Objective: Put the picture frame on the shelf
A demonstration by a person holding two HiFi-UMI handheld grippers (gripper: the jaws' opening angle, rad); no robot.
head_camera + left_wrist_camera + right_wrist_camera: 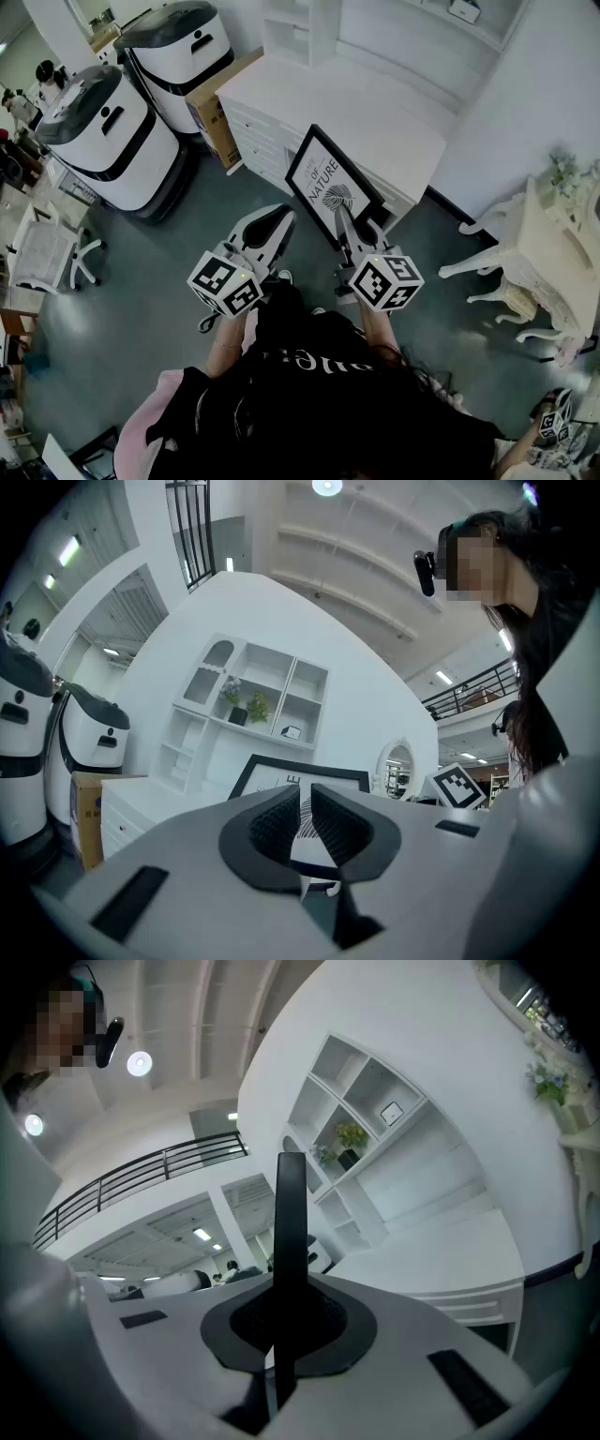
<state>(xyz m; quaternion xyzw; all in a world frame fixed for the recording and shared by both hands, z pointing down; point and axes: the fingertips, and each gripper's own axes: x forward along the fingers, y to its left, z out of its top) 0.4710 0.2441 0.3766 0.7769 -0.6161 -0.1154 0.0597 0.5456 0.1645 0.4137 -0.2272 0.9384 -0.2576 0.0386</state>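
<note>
Showroom w/ grey floor (141,281). A white counter (356,103) w/ drawers runs along the wall, and the shelf (248,700) stands above it. One shelf cubby holds two small potted plants (246,705). A cubby beside it holds a small card (292,731). A cardboard box (220,103) sits at the counter's left end, next to two white machines (103,141); can't tell what's in the box.

Your right tongs (352,230) are clamped on the frame (330,183), pads pressed on its black edge near the lower corner. The frame is up in the air, tilted, print facing you, just in front of the counter's front edge and not on the shelf.

Your left tongs (279,220) are beside the frame, apart from it. The jaws are all but together, w/ only a thin slit and nothing in it.
</note>
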